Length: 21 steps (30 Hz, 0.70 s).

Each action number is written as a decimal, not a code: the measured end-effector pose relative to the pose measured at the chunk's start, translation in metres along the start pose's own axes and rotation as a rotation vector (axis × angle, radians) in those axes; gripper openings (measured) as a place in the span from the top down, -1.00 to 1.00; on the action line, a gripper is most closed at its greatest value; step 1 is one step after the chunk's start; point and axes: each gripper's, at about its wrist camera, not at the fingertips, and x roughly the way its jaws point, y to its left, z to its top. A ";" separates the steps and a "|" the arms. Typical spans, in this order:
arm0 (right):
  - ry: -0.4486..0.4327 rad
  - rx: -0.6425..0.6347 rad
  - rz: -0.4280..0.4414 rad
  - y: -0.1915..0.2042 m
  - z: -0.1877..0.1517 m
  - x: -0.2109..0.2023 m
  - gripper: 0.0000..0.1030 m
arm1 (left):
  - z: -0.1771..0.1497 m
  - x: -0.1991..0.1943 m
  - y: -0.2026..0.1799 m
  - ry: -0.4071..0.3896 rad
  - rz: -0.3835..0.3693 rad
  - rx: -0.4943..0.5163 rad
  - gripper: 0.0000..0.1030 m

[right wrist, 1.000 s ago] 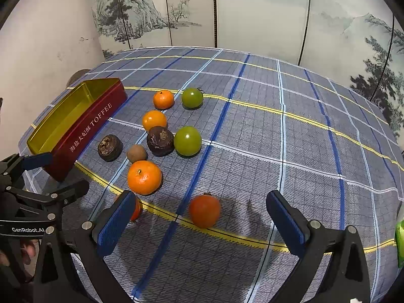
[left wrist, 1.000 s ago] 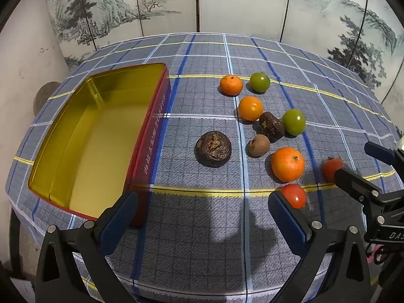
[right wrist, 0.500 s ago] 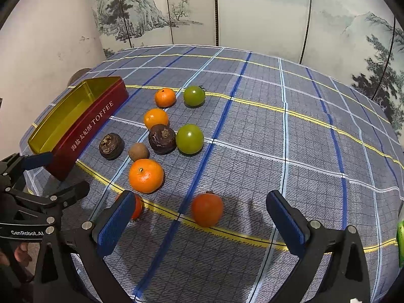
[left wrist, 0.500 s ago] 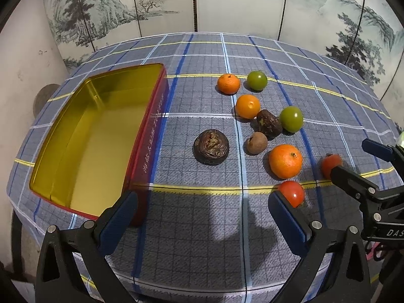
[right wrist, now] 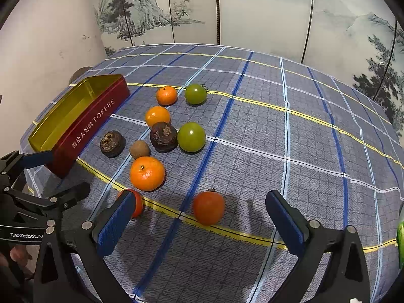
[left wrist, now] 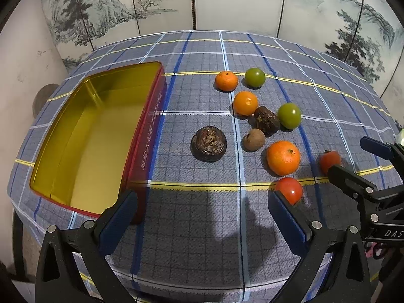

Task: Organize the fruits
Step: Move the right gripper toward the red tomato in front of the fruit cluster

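Red fruit (right wrist: 208,207) lies nearest the right gripper (right wrist: 202,223), on the yellow stripe of the cloth (right wrist: 277,131) and roughly centred between the two blue pads (right wrist: 115,223), so the step in hand looks like a first pick with that gripper. To do it well, I would bring the fingers down level on either side of the fruit's widest part, keep the stem end up and clear of the pads, and close gently, since the skin looks soft and a round fruit will squirt sideways if caught off-centre; then lift straight before carrying it over the others to the tin (right wrist: 75,116), which stands open and with nothing in it at the left edge of the cloth. A second red fruit (right wrist: 137,205) sits just beside the left pad and partly behind it, so the approach should not nudge it. Both grippers are spread wide and hold nothing: the right one's pads stand apart from the fruit on either side, touching neither it nor, as far as the view allows, the cloth. In the left wrist view the left gripper (left wrist: 202,209) hangs over bare cloth between the tin (left wrist: 141,136) and that second red fruit (left wrist: 289,190), its right pad seeming close to the fruit, though contact cannot be judged
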 end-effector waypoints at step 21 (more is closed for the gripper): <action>0.031 -0.007 0.038 0.002 -0.005 0.004 -0.65 | -0.004 0.001 -0.002 0.010 -0.004 0.000 -0.91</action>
